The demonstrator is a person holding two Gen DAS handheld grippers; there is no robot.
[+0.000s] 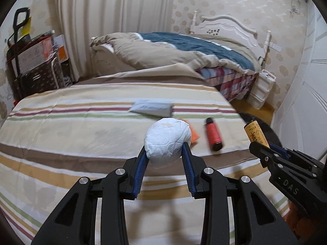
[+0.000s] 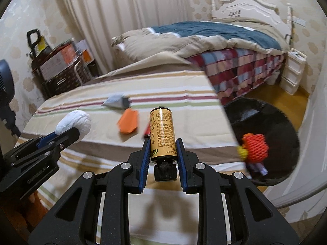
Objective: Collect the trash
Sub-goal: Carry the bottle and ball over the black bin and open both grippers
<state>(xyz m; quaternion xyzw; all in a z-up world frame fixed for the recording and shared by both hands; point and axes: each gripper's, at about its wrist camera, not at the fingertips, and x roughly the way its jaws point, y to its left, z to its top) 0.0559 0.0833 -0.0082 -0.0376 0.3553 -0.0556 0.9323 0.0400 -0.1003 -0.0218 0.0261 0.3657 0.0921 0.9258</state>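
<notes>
Here, left wrist view: left gripper clamped on white paper wad at frame centre, above striped bed; red bottle lying right of it. Right wrist view: right gripper clamped on yellow bottle, cap down, centre; black bag at right.

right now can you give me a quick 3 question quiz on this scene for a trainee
1. True or false: the left hand-held gripper is shut on a wad of white tissue.
2. Which way up is the yellow bottle in the right hand-held gripper? A) black cap toward the camera B) black cap away from the camera
3. Name two pieces of trash lying on the striped bedsheet.

Key
1. True.
2. A.
3. Any two of: the red bottle, the orange wrapper, the grey packet.
</notes>
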